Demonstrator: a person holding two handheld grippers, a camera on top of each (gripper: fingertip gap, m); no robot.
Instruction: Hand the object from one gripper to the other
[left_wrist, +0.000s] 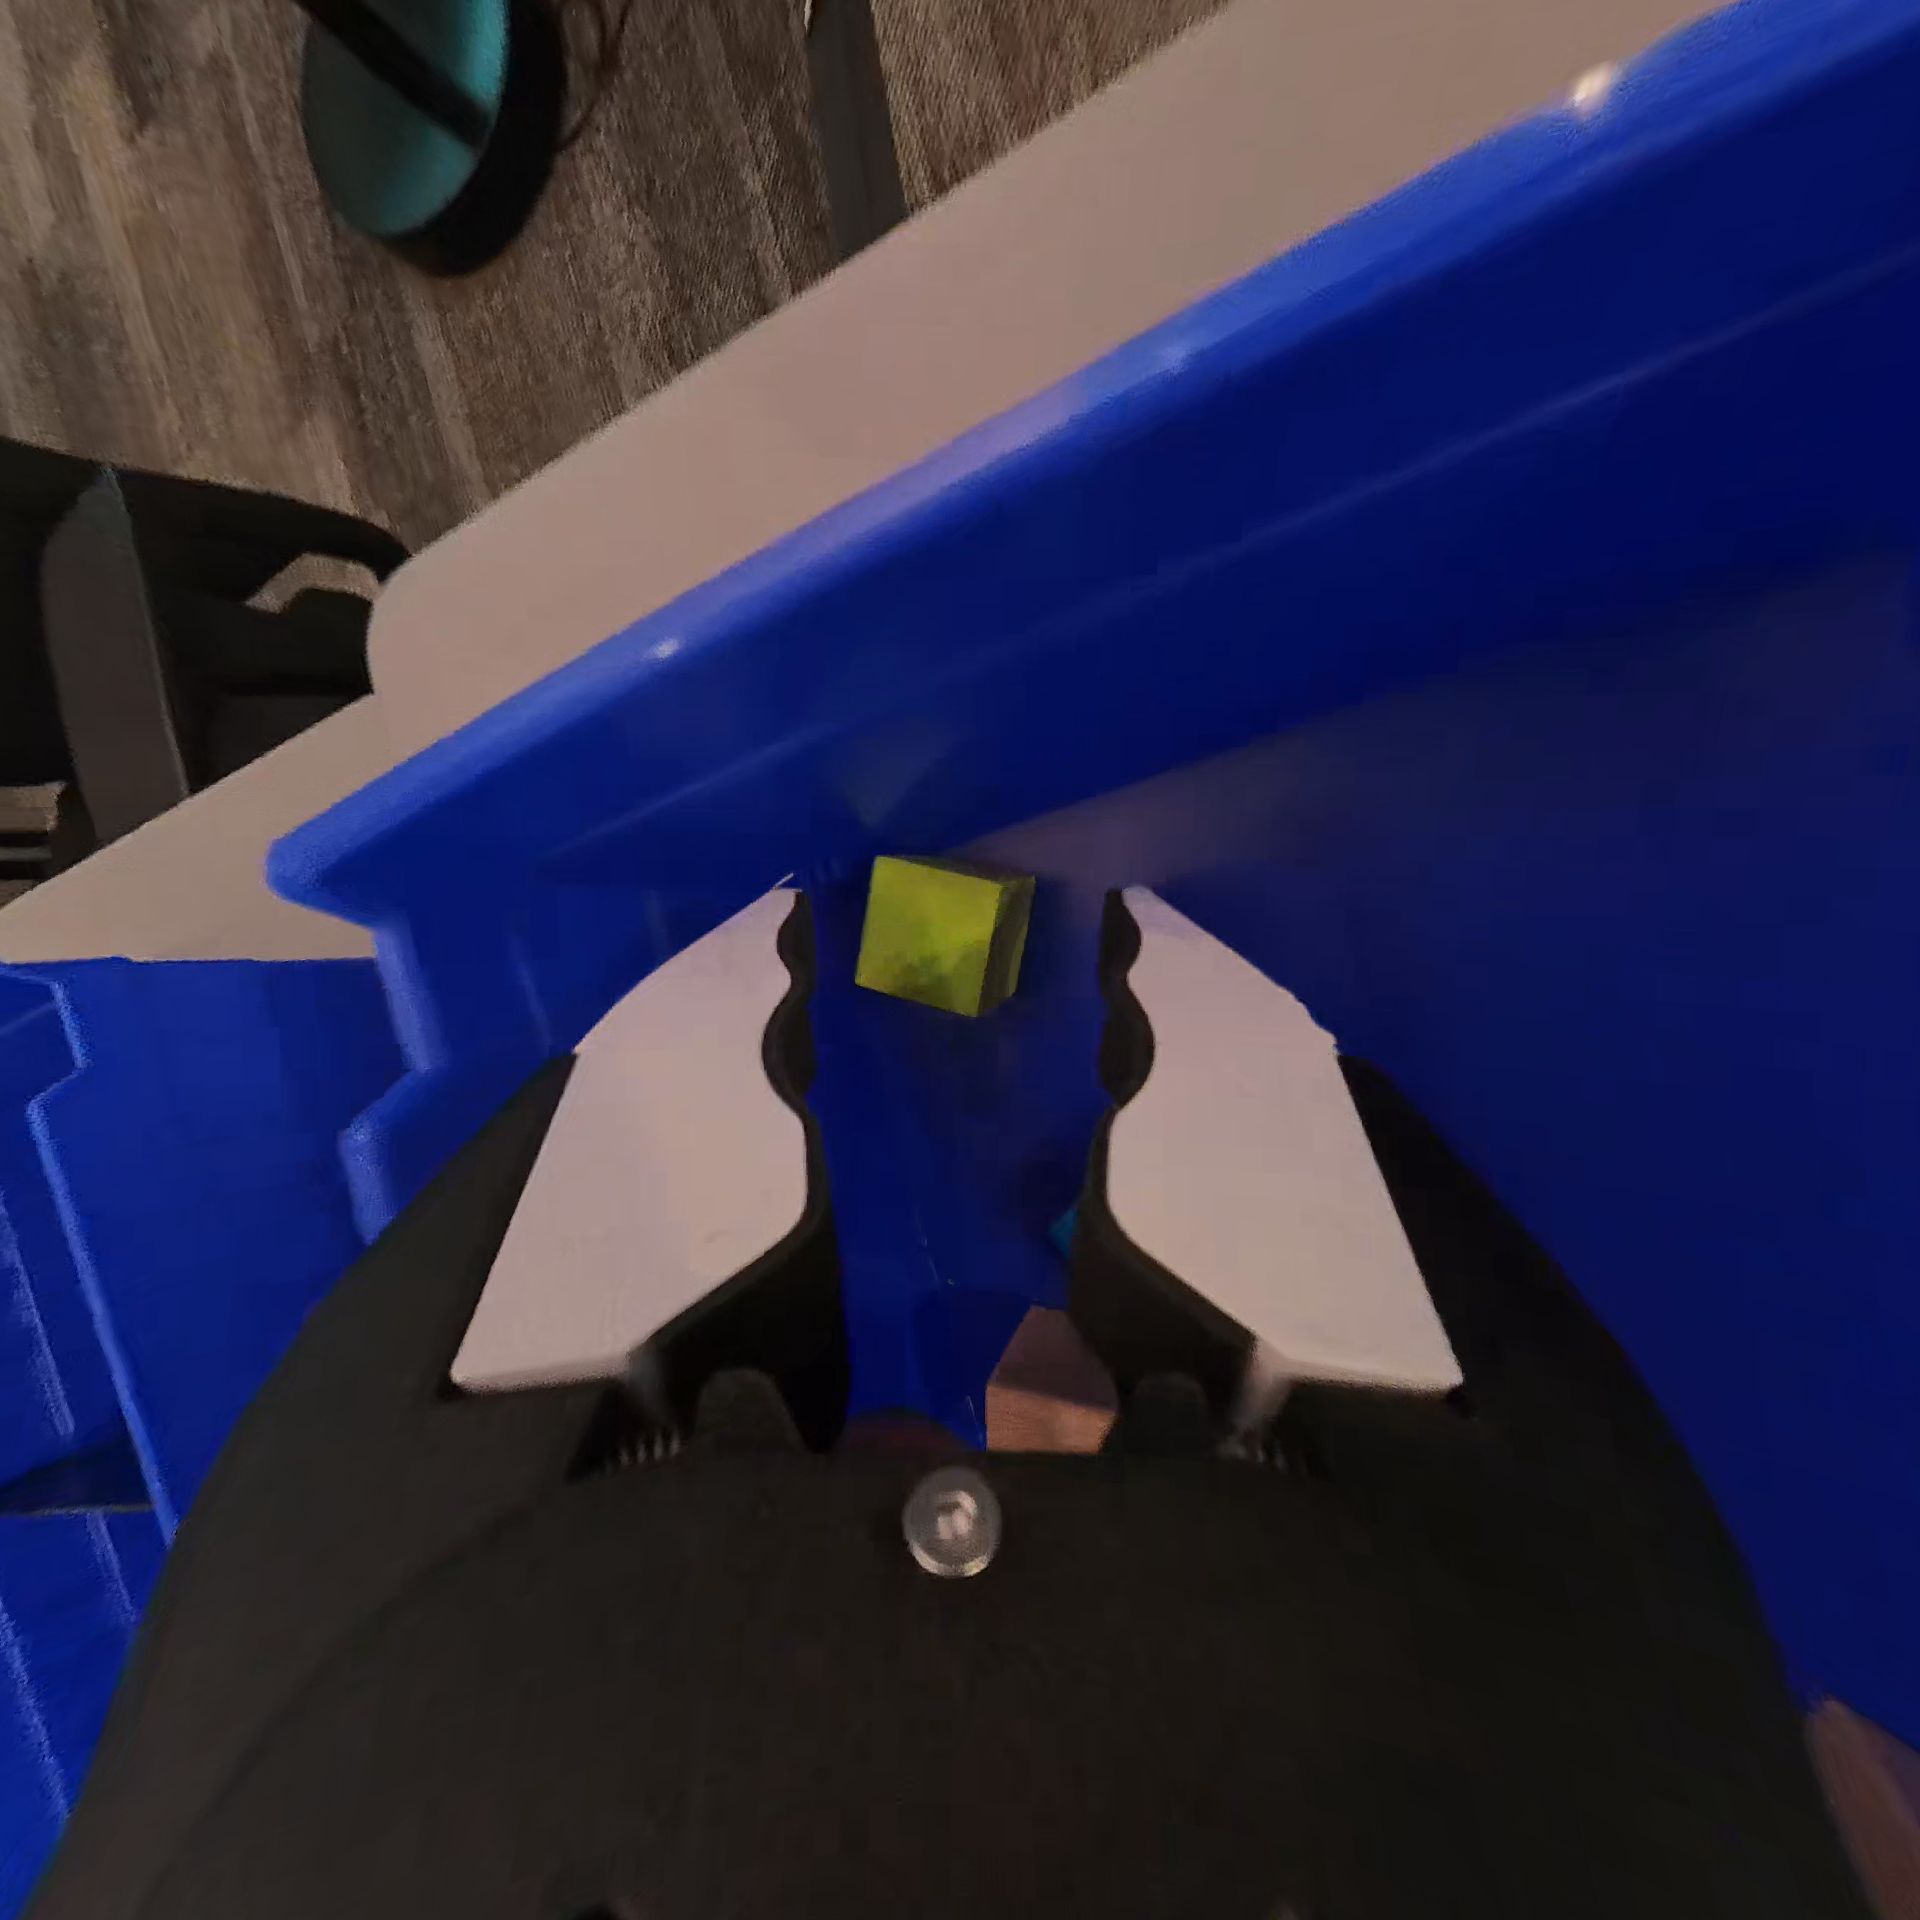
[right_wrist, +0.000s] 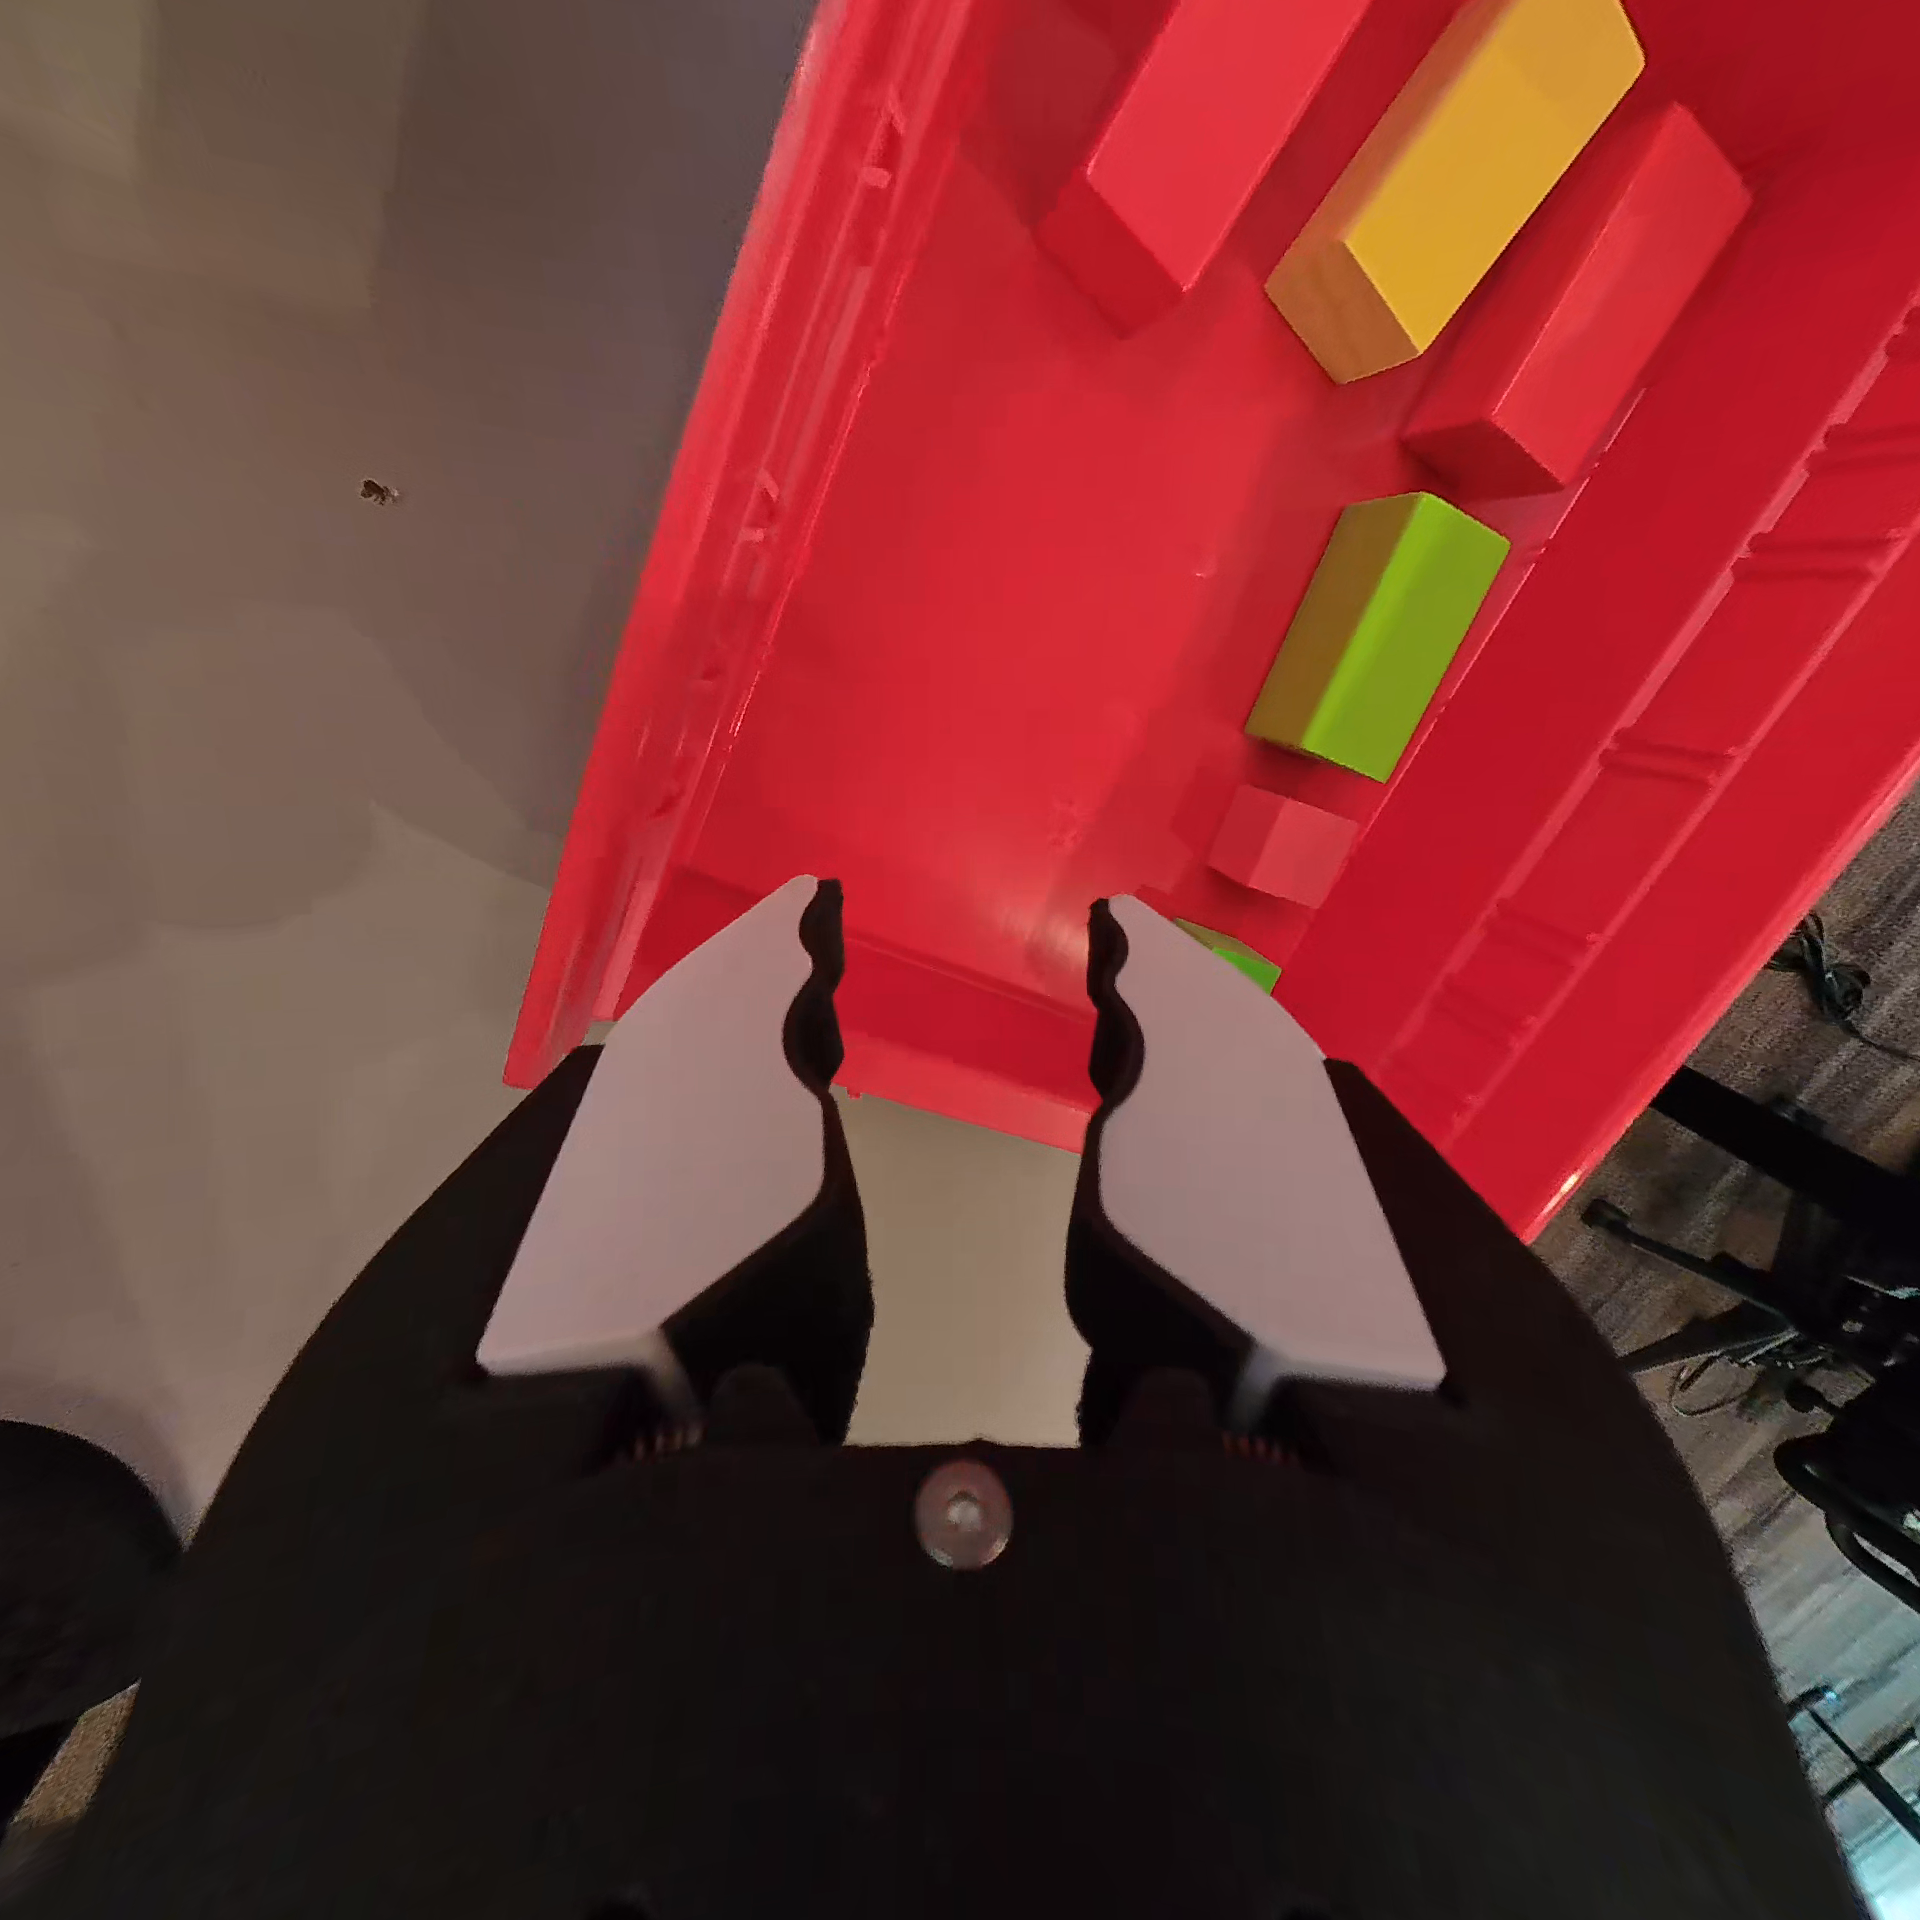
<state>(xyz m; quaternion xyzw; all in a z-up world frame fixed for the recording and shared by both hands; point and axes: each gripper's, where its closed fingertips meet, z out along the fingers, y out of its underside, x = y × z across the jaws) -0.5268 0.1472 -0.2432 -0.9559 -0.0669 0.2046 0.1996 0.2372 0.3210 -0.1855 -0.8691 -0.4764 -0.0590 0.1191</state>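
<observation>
Left gripper (left_wrist: 951, 904) open over a blue bin (left_wrist: 1351, 582), a yellow-green cube (left_wrist: 940, 935) loose between its fingers; right gripper (right_wrist: 956, 904) open and empty over a red bin (right_wrist: 966, 623)

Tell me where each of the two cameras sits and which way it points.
Left wrist view: sits on the left gripper, looking along its open fingers into a blue plastic bin at a small yellow-green cube lying untouched between the fingertips.
Right wrist view: sits on the right gripper, looking down along its open, empty fingers into a red plastic bin holding red, yellow and green blocks.
Shared: the pale tabletop only; neither shows the other gripper.
</observation>
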